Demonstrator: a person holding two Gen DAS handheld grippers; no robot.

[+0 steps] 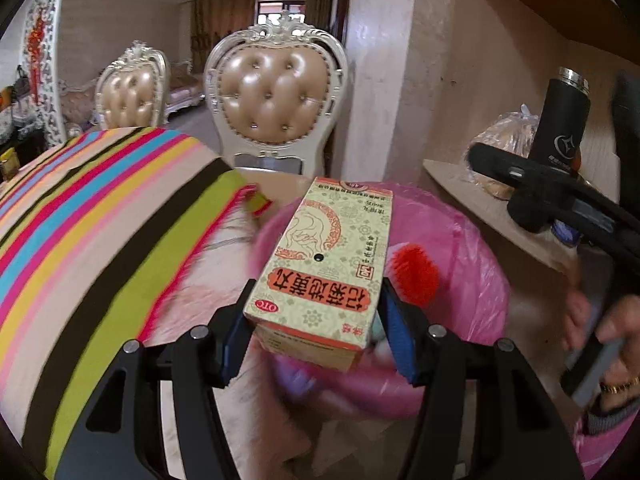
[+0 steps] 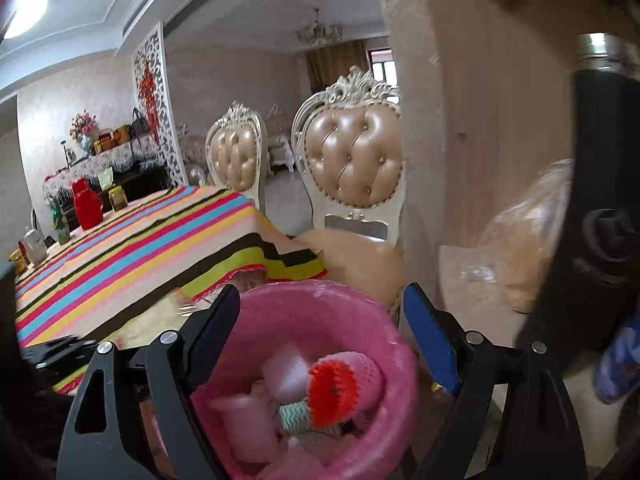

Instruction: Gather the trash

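Left gripper pinches a cream printed cardboard medicine box over the pink-lined round bin, poised for dropping.
Right gripper hangs spread and empty above that bin, red ruffled scrap at 6 o'clock.

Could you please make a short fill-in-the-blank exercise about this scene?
1. The left tongs hold a medicine ____ over the bin.
2. The liner of the bin is ____ in colour.
3. The right tongs are open and hold ____.
4. The cloth on the table has coloured ____.

Missing words: box; pink; nothing; stripes
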